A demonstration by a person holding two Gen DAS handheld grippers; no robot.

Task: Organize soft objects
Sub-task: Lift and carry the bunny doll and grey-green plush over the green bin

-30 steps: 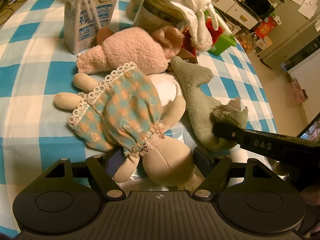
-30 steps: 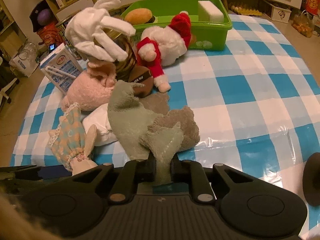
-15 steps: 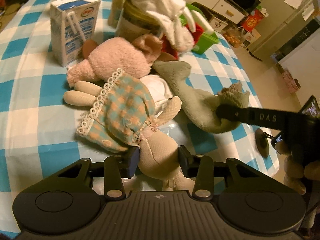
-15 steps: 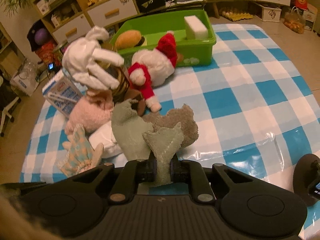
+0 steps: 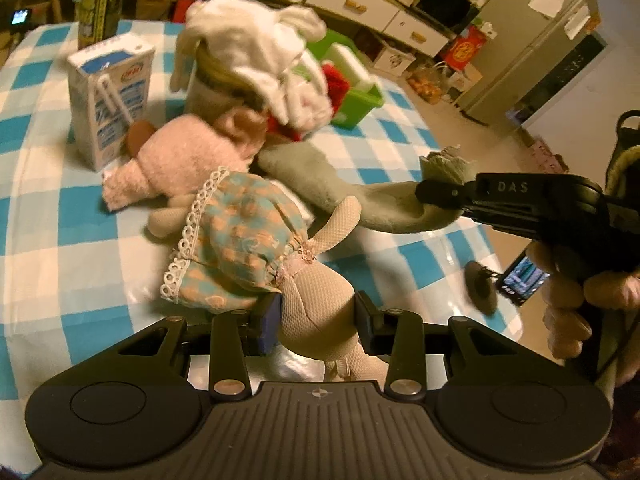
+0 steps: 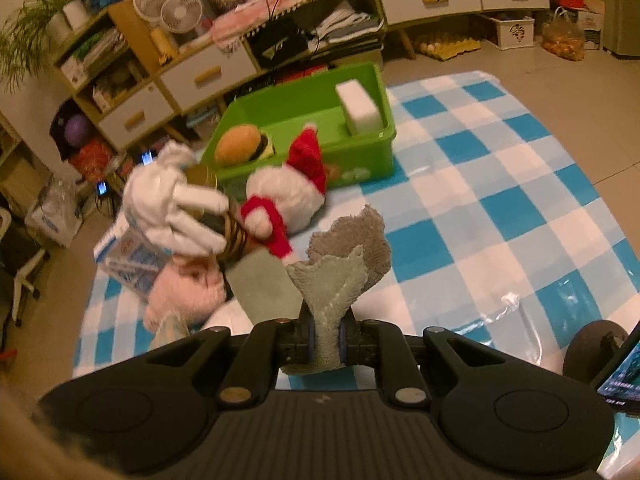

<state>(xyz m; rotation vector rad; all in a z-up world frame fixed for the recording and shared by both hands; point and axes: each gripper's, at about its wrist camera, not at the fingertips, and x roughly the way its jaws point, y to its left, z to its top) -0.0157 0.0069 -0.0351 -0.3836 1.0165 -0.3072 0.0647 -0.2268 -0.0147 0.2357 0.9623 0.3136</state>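
My left gripper (image 5: 316,326) is shut on the head of a beige rabbit doll (image 5: 256,240) in a checked dress, held just above the table. My right gripper (image 6: 326,340) is shut on the tail of a grey-green plush whale (image 6: 340,268), lifted off the cloth; the whale also shows in the left wrist view (image 5: 340,188). A pink plush (image 5: 188,160), a Santa plush (image 6: 288,196) and white gloves (image 6: 172,204) draped over a jar lie further back. A green bin (image 6: 304,116) holds a burger plush (image 6: 240,144) and a white sponge (image 6: 358,108).
A milk carton (image 5: 110,96) stands at the left on the blue-checked tablecloth (image 6: 500,200). A can (image 5: 100,4) stands at the far edge. A phone on a small stand (image 6: 600,352) sits at the near right. Cabinets and shelves line the room behind.
Both grippers have risen and pulled back. The rabbit doll and the whale have lifted off the table, the whale's tail rising to the right.
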